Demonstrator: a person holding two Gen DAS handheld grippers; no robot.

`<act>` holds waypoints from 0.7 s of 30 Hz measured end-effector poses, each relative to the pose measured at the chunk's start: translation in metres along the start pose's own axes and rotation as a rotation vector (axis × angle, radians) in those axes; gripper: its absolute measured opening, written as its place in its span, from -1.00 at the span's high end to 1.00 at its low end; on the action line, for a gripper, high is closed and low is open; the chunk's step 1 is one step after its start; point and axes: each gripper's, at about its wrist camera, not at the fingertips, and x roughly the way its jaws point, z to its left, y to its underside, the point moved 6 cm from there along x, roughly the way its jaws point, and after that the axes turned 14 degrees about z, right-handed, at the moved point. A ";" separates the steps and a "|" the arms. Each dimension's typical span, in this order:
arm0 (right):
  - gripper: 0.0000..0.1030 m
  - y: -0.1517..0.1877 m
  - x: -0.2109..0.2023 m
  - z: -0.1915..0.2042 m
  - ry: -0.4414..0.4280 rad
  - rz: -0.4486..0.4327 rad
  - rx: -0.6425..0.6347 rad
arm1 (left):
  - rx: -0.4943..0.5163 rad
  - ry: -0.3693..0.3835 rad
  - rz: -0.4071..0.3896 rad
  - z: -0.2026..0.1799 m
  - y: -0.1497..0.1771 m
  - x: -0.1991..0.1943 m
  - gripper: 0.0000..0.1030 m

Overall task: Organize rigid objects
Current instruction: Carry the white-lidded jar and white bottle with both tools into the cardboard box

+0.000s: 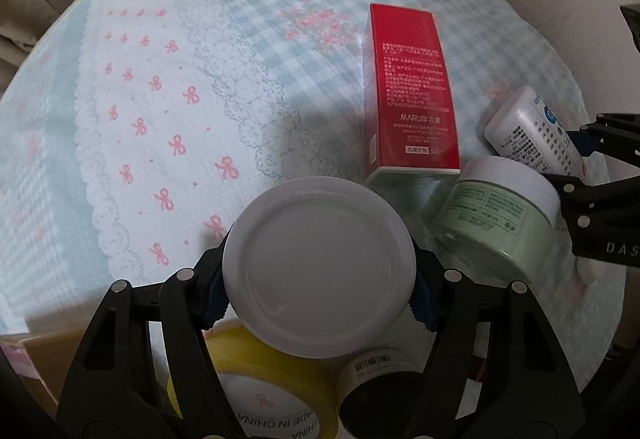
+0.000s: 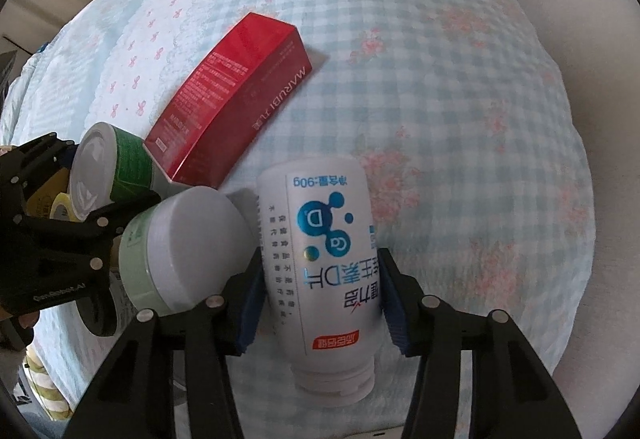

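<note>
The cloth (image 1: 168, 87) spreads wide and bare to the left and far side in the left wrist view; its rounded edge meets beige upholstery at the far right. All the clutter sits near and right.

The left gripper (image 1: 320, 279) is clamped on a jar with a white lid (image 1: 319, 266), its blue pads pressed to the lid's sides. Just right of it a pale green jar (image 1: 500, 215) lies tilted, and beyond that the red box (image 1: 412, 95) lies flat. The right gripper (image 2: 322, 295) grasps a white bottle (image 2: 324, 271) across its body, cap toward the camera, base pointing far.

Only the right wrist view shows the held jar's green label (image 2: 128, 163) and the red box's long side (image 2: 232, 99). Only the left view shows, under the gripper, a yellow tape roll (image 1: 256, 391) and a dark bottle (image 1: 376, 387), both partly hidden by the lid and fingers.

In the left view the white bottle (image 1: 532, 131) is cut off by the right gripper's black frame (image 1: 600, 199). A brown edge (image 1: 36, 359) at near left is unclear.
</note>
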 end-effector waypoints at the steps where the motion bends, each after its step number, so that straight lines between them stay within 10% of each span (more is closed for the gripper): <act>1: 0.07 0.001 -0.003 -0.001 -0.004 -0.005 0.016 | -0.001 -0.002 -0.005 0.001 0.002 -0.003 -0.32; 21: 0.08 0.075 -0.223 0.079 -0.101 -0.287 0.204 | -0.162 0.052 -0.275 0.059 0.097 -0.272 -0.32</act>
